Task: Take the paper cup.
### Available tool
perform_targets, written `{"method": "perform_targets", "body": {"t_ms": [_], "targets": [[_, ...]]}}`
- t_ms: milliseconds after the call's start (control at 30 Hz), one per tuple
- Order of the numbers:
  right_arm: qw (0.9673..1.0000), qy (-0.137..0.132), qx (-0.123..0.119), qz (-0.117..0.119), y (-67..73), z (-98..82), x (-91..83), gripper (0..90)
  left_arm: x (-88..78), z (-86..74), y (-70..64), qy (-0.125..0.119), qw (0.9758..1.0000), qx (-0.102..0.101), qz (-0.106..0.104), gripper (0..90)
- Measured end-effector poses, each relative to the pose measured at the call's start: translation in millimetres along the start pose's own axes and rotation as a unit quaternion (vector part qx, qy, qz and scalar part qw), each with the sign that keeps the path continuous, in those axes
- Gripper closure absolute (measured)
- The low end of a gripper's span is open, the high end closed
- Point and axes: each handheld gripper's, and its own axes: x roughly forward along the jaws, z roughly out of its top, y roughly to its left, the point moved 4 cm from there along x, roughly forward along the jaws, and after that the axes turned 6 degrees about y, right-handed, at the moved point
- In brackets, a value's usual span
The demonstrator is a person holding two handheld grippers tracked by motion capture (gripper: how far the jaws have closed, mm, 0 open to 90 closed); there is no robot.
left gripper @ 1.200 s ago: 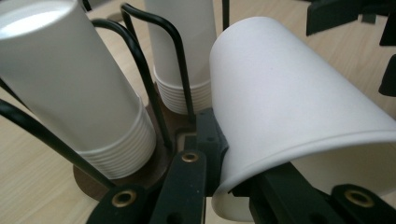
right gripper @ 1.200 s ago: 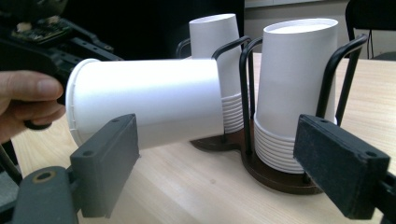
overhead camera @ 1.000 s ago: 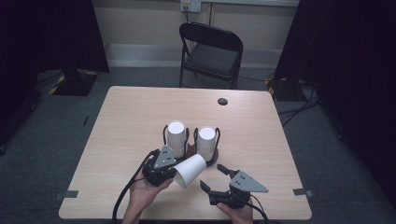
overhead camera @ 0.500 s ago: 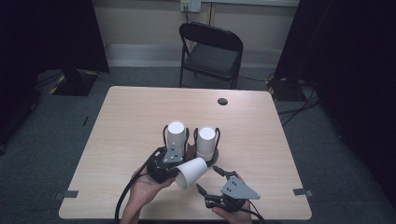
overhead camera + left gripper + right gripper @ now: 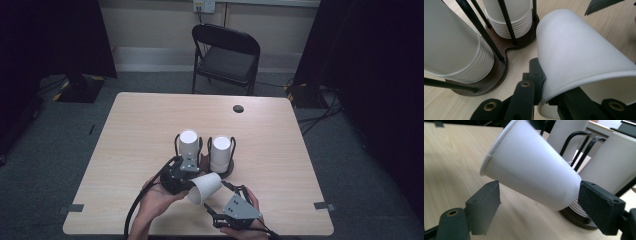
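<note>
A white paper cup [image 5: 206, 187] lies tilted above the table's near side, its mouth toward the person. My left gripper [image 5: 191, 191] is shut on the cup's rim [image 5: 544, 97], one jaw inside the mouth and one outside. My right gripper [image 5: 218, 198] comes from the near right with the cup [image 5: 531, 170] between its spread jaws. Those jaws have just been opening and the pads [image 5: 486, 200] stand clear of the cup wall. Behind stands a dark wooden holder [image 5: 228, 173] with black rods, bearing two upside-down cup stacks [image 5: 189, 145] [image 5: 220, 152].
The light wooden table [image 5: 150, 120] has a small round black spot [image 5: 238, 108] near its far edge. A black folding chair [image 5: 227, 55] stands beyond the table. Cables lie on the grey floor at the right.
My right gripper has shifted left and toward the near edge, under the cup, and its jaws stand wider. The left gripper and the cup have barely moved.
</note>
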Motion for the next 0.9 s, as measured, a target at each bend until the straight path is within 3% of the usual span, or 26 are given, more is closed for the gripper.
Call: {"method": "perform_targets", "body": {"t_ms": [133,200,333,433,467,667,833,900], "targets": [[0.9997,0.0,-0.022,-0.01,2.2,0.7,1.9,14.8,1.8,1.0,0.2,0.001,0.9999,-0.01,-0.007,86.3],[0.9995,0.0,-0.031,-0.012,2.8,1.1,2.2,14.8,1.4,1.4,1.4,0.014,0.9998,-0.003,-0.015,86.4],[0.9978,0.011,-0.06,-0.026,4.0,3.8,6.1,13.8,3.1,3.9,1.5,0.022,0.9997,-0.004,-0.008,86.4],[0.9974,0.008,-0.068,-0.023,5.0,4.2,9.0,14.1,2.6,5.6,1.1,0.015,0.9997,-0.012,-0.015,86.5],[0.9955,0.004,-0.089,-0.032,6.0,4.7,11.8,13.8,2.6,6.0,1.0,0.018,0.9997,-0.012,-0.014,86.4],[0.9912,-0.003,-0.122,-0.051,7.5,7.6,16.8,13.8,0.1,7.7,5.3,0.023,0.9995,-0.014,-0.014,86.6],[0.9811,-0.024,-0.177,-0.074,10.3,11.6,21.7,13.5,-0.1,11.3,6.3,0.027,0.9994,-0.017,-0.016,86.6],[0.9801,-0.019,-0.182,-0.077,11.4,12.1,23.3,13.5,0.3,11.9,6.9,0.034,0.9989,-0.016,-0.026,86.5]]}}
